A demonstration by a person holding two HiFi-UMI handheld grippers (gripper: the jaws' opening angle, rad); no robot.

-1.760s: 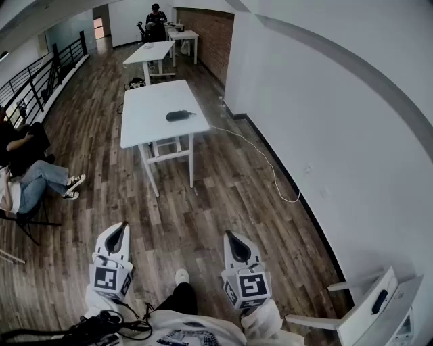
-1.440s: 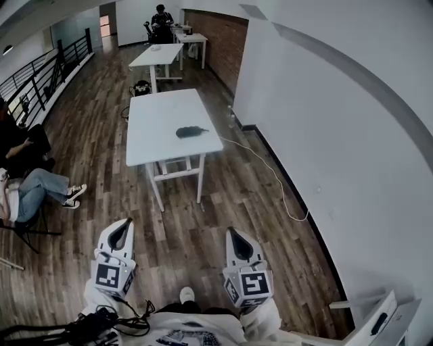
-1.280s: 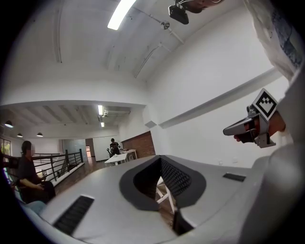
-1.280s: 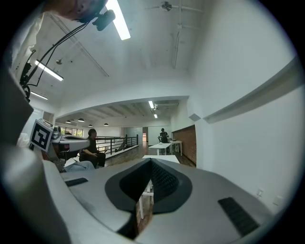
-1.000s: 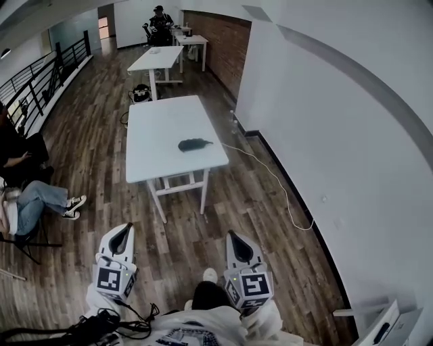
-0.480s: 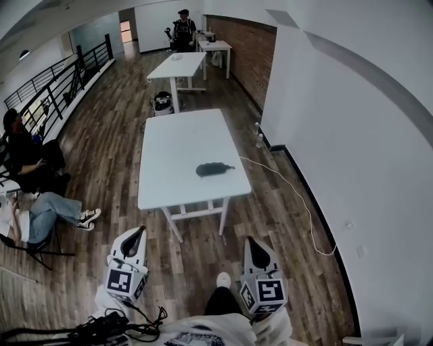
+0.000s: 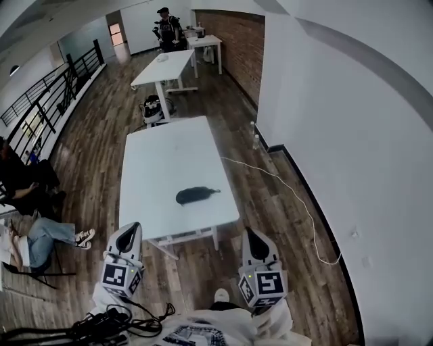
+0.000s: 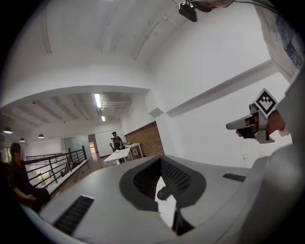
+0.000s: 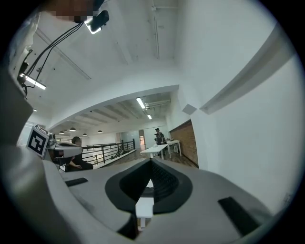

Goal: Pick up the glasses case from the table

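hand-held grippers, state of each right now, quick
left hand-held gripper: closed, holding nothing
right hand-held gripper: closed, holding nothing

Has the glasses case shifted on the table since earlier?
No. The glasses case keeps its spot near the table's right edge; only the view came closer.

One dark oblong glasses case (image 7: 195, 195), three white rectangular benches, nearest bench (image 7: 155, 162), two grey tongs with marker cubes, left tongs (image 7: 129, 232), right tongs (image 7: 252, 236), three people, two seated people (image 7: 26, 186), one standing person (image 7: 166, 20), one white cable (image 7: 298, 201)
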